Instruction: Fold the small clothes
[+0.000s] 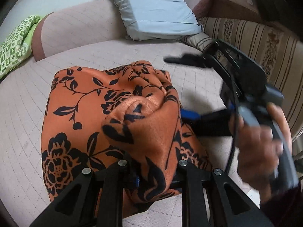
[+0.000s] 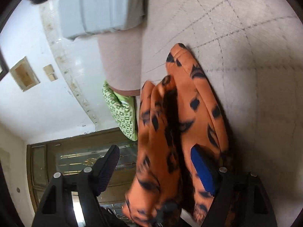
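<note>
Orange floral garment [image 1: 98, 113] lies on the pale quilted bed [image 1: 22, 113], partly folded, its near edge lifted. Left gripper [image 1: 151, 170]: fingers clenched on a bunched fold of that edge, probably to carry it over. Right gripper [image 2: 157, 168]: fingers released and spread wide, cloth hanging between them without pad pressure, likely let go so the fold can settle. Green patterned cloth [image 1: 15, 43] lies far left, well apart.

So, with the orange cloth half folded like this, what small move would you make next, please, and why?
Probably draw the right gripper back, clear of the orange cloth. Its jaws stand wide apart with a fold loose between them, not pinched. The left gripper is shut on the near edge and can lay that over once the right is out of the way.
</note>
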Demonstrator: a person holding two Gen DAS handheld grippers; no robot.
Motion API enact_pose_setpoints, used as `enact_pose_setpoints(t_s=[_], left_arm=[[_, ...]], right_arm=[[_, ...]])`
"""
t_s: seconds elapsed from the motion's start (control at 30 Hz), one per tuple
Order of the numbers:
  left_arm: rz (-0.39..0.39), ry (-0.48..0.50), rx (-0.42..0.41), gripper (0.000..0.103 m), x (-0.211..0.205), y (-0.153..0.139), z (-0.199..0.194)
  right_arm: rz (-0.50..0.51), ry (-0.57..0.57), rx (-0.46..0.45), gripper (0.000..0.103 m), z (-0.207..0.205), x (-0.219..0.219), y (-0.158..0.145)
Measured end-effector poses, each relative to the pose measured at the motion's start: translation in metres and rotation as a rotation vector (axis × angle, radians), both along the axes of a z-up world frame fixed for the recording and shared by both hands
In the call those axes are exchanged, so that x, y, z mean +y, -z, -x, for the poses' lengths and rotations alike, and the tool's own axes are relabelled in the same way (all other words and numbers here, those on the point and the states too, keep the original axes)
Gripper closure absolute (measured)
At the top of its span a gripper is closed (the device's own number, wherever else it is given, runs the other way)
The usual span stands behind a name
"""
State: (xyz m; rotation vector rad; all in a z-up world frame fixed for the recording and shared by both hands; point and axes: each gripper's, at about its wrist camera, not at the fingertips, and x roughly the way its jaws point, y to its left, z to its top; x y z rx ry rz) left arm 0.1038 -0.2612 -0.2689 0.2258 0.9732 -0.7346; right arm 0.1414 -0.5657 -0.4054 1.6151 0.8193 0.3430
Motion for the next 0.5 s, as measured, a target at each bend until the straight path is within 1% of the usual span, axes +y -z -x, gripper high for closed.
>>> enact_pose_setpoints(t_s=[0.07,0.13,0.2,0.23,0.27,0.3,0.33,0.4,0.5], left_arm=[[0.003,0.005,-0.001,0.083,0.001,-0.002,0.000],[-0.007,0.016,-0.013,0.083,-0.004,-0.005,0.002],[-0.017,0.024,-0.023,0.083,-0.005,-0.004,0.005],[-0.021,0.028,-0.025,0.083,-0.007,-0.004,0.008],[-0.024,0.027,-0.028,0.083,-0.007,-0.004,0.005],[-0.023,0.027,-0.035,0.083,-0.006,-0.007,0.006],[-0.017,0.026,-0.042,0.083,-0.007,-0.008,0.004],[0.021,0.035,-0.064,0.083,-0.007,-0.020,0.004],[0.099,0.073,-0.065,0.083,-0.013,-0.036,0.006]], right_arm=[[-0.004,-0.019,-0.016,0.023,-0.012,0.002,-0.001],[0.040,-0.042,-0.030,0.023,-0.024,0.005,-0.008],[0.055,-0.057,-0.016,0.023,-0.035,0.009,-0.009],[0.063,-0.061,-0.006,0.026,-0.040,0.012,-0.009],[0.093,-0.072,-0.005,0.043,-0.046,0.015,-0.010],[0.168,-0.081,-0.003,0.072,-0.051,0.018,-0.016],[0.223,-0.089,-0.008,0.079,-0.054,0.019,-0.022],[0.299,-0.081,-0.068,0.083,-0.053,0.018,-0.043],[0.380,-0.027,-0.173,0.085,-0.040,0.004,-0.074]])
